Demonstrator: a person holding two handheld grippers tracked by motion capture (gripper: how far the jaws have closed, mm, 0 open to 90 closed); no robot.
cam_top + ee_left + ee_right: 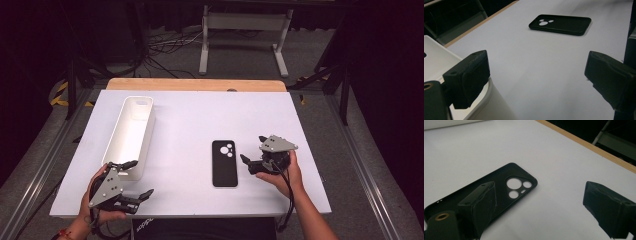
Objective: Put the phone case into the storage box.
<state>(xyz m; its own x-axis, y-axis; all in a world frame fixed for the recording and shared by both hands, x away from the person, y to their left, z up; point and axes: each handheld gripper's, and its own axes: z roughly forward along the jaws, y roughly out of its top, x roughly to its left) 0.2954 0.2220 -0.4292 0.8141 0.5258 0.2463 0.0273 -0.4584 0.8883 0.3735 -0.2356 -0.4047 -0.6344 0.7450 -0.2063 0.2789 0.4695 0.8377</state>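
A black phone case point(224, 163) lies flat on the white table top point(200, 120), camera cut-outs toward the far side. It also shows in the left gripper view point(560, 24) and close under the right gripper view point(506, 187). My right gripper point(253, 148) is held just right of the case, open, nothing between its jaws. My left gripper point(134, 178) hovers at the near left corner, open and empty, beside the near end of a long white tray point(131, 131).
The white tray point(434, 60) runs front to back along the table's left side and looks empty. A wooden strip point(196, 84) edges the far side. Beyond it stand a white frame's legs point(243, 37) and floor cables.
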